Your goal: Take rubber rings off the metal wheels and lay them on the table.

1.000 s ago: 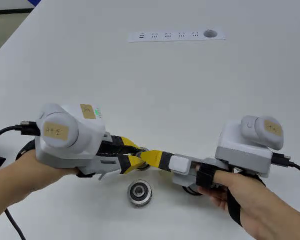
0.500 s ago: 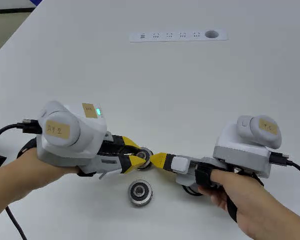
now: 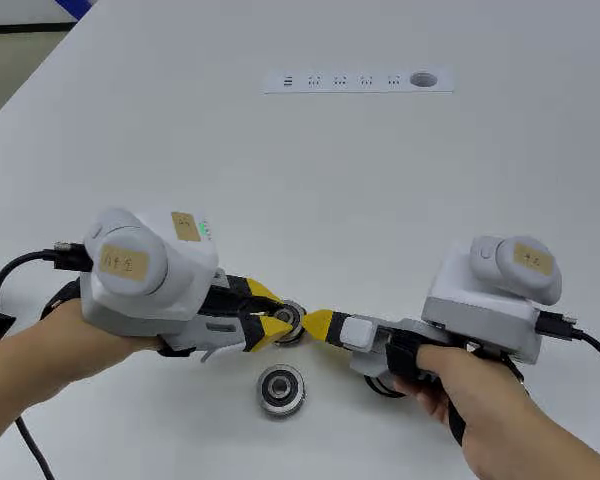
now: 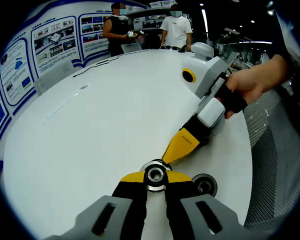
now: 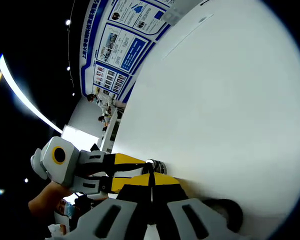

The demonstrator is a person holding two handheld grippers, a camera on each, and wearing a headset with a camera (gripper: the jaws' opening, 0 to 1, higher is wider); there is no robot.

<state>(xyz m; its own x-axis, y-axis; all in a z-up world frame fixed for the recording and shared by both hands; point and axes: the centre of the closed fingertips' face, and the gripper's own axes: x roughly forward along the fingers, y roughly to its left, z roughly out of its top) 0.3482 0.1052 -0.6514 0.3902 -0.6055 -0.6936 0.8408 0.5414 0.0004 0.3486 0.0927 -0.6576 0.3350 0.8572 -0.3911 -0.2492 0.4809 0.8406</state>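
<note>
Two metal wheels at the workbench. Entry for this moment:

- The left gripper (image 3: 274, 313) has its yellow-tipped jaws clamped on the held wheel (image 3: 290, 320). In the left gripper view the tips sit on either side of the hub, with the bearing face turned toward the camera. Whether it clears the table (image 3: 380, 200) I cannot tell.
- The right gripper (image 3: 317, 325) has its jaws pressed together into a single yellow wedge. The right gripper view shows no gap between the tips. The wedge's point is up against the rim of the held wheel from the right. Whether it nips any rubber there I cannot tell (too small to resolve).
- The loose wheel (image 3: 281, 388) lies flat on the white table, just in front of where the two grippers meet and touching neither.
- A dark ring (image 3: 377, 386) lies on the table under the right gripper's body, partly hidden by the right hand (image 3: 470, 390). It looks like a rubber ring.
- The left hand (image 3: 60, 350) grips the left gripper from behind, and a black cable (image 3: 10, 268) runs off its rear.
- A power strip (image 3: 358, 80) is set at the far side of the table, well apart from the work
</note>
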